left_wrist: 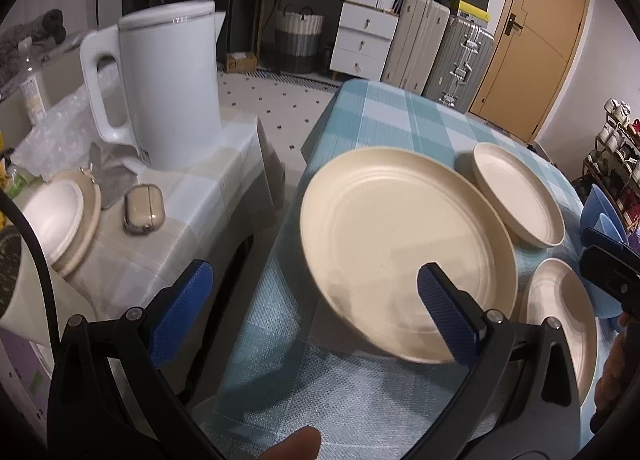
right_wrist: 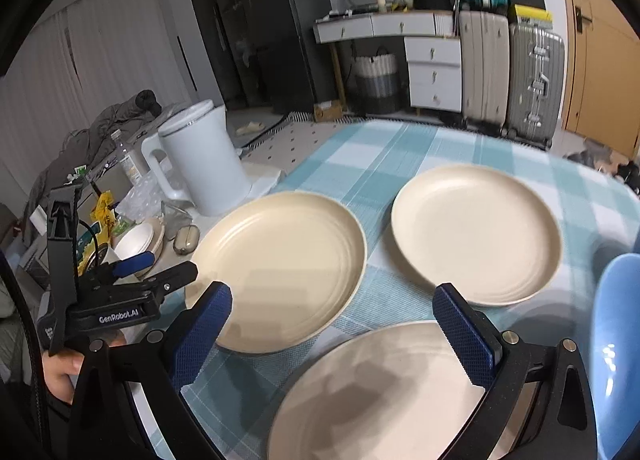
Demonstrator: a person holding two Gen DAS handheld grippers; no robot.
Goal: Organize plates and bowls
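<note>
So far, we hold the left gripper (left_wrist: 316, 312) with its jaws spread wide and nothing between them, poised over the near edge of the big plate (left_wrist: 404, 248). Our right gripper (right_wrist: 332, 334) is likewise agape and empty, hovering above the near plate (right_wrist: 384, 392). Three cream plates lie separately on the checked table (right_wrist: 400, 147): the big one at the left, the near one beside it, and the far plate (right_wrist: 476, 234) further back, none of them stacked. A blue bowl (right_wrist: 616, 340) sits at the right edge, just beside the near plate. On the side table (left_wrist: 224, 195) to the left stand a kettle (left_wrist: 172, 87) and another cream dish (left_wrist: 60, 219). By our judgement the sorting has hardly begun: no stack exists yet, and every plate and bowl remains to be gathered.
</note>
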